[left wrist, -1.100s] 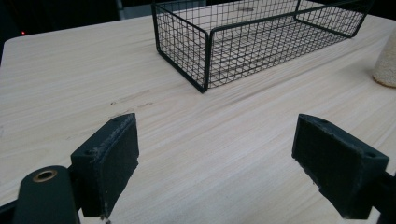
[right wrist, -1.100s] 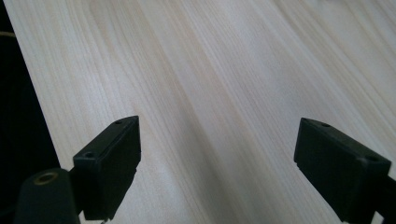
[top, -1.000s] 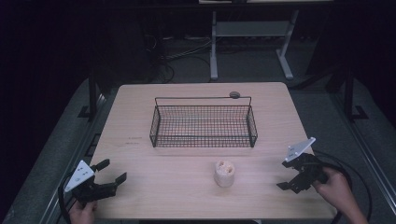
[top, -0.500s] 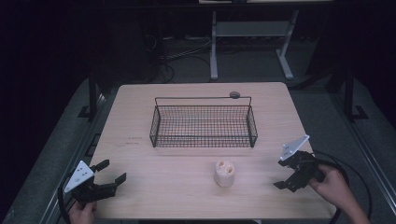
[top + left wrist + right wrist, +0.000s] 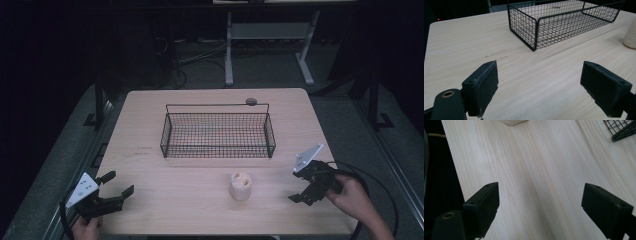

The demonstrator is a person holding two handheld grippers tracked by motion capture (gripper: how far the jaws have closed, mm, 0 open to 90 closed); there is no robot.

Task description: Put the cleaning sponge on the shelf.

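My right gripper (image 5: 311, 186), jaws wide and empty, sits nearer the small upright cream fabric roll (image 5: 240, 186) lying to its left, before the black wire basket (image 5: 218, 149); my left gripper (image 5: 111, 191) gapes empty too

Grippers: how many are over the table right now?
2. The left gripper is at the near left corner; the right gripper is at the near right edge, past the cream object. Both open.
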